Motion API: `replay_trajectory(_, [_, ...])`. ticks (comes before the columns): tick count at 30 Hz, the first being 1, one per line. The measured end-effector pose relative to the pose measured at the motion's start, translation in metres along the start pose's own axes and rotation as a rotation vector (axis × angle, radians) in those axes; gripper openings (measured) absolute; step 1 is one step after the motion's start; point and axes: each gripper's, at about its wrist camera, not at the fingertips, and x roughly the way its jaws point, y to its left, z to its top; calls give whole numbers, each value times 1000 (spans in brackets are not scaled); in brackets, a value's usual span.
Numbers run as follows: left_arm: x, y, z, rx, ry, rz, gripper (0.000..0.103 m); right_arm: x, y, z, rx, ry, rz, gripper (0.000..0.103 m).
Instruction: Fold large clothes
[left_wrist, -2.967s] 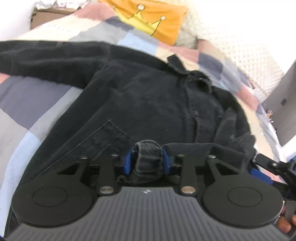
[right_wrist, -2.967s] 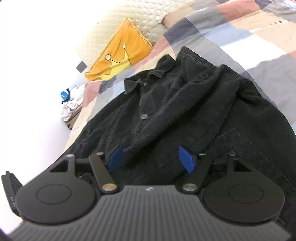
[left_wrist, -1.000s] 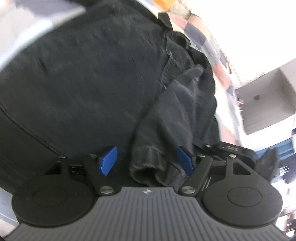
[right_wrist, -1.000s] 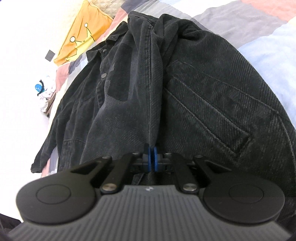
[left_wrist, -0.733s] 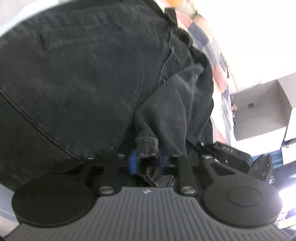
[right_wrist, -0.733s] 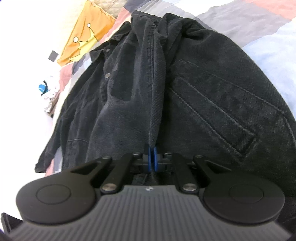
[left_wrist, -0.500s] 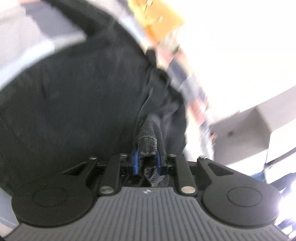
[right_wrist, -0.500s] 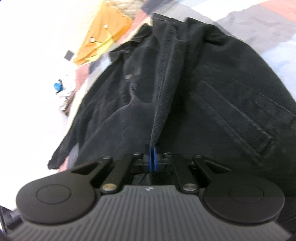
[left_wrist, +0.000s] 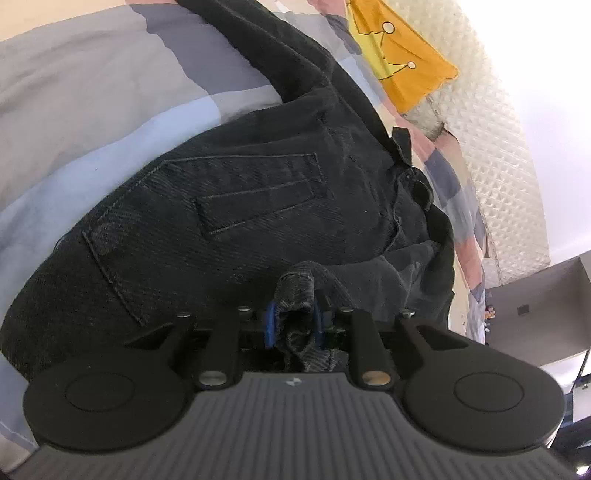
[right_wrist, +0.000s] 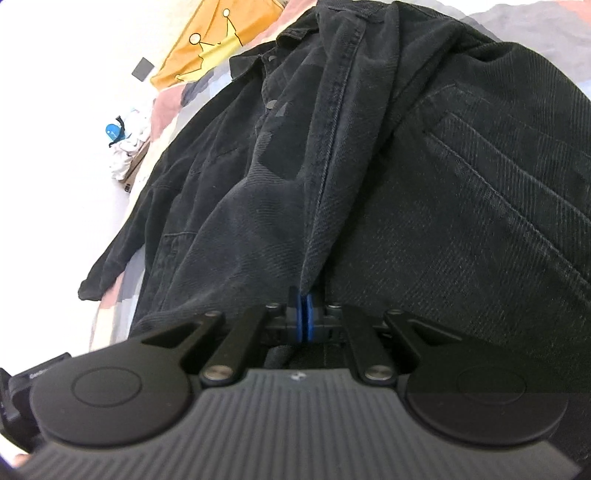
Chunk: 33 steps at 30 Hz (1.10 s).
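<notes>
A black denim jacket (left_wrist: 258, 192) lies front-up on the patchwork bedspread (left_wrist: 92, 92), collar toward the pillow. My left gripper (left_wrist: 293, 314) has its blue pads pressed on a bunched sleeve cuff (left_wrist: 295, 284) held just above the jacket's lower front; its jaws are opening slightly, the cuff still between them. In the right wrist view the jacket (right_wrist: 443, 184) fills the frame, and my right gripper (right_wrist: 304, 314) is shut on a thin ridge of its fabric (right_wrist: 325, 184) that runs up toward the collar. The jacket's other sleeve (right_wrist: 110, 266) trails off to the left.
An orange pillow with a crown print (left_wrist: 402, 62) leans on the quilted white headboard (left_wrist: 498, 147). A heap of white cloth with a blue item (right_wrist: 125, 147) sits beyond the bed's far side. The other gripper's body (right_wrist: 22, 391) shows at the right wrist view's lower left.
My left jaws, wide apart around the cuff a second ago, have closed on it and carried it over the jacket front. The right gripper stayed shut on the fabric ridge and shifted slightly.
</notes>
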Motion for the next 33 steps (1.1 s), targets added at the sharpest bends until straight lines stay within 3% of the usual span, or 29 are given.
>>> replay_trajectory(3, [0,4,2,-9,18,21,39,-5,8,0,-39,-11,-15,9])
replay_trajectory(5, [-4,5,1,-2,13,26,61,-6,13,1,-47,-13,-21,10])
replay_trajectory(7, [-10,0,0,26,1,17,68,-11,15,4,-55,-12,-19,13])
replay_trajectory(9, [-17,-12,1,80,-19,31,71,-19,14,9,-49,-25,0,27])
replay_trajectory(11, [-23,-28,1,132,-36,32,72,-29,11,13,-38,-57,22,60])
replay_trajectory(13, [-24,-50,3,193,-45,36,74,-40,5,18,-21,-95,37,68])
replay_trajectory(19, [4,-134,17,373,-37,50,75,-61,-27,46,78,-181,76,68])
replay_trajectory(24, [43,-187,30,409,16,55,75,-62,-54,72,160,-235,66,68])
replay_trajectory(33, [72,-202,32,385,62,105,75,-47,-81,92,257,-236,106,68])
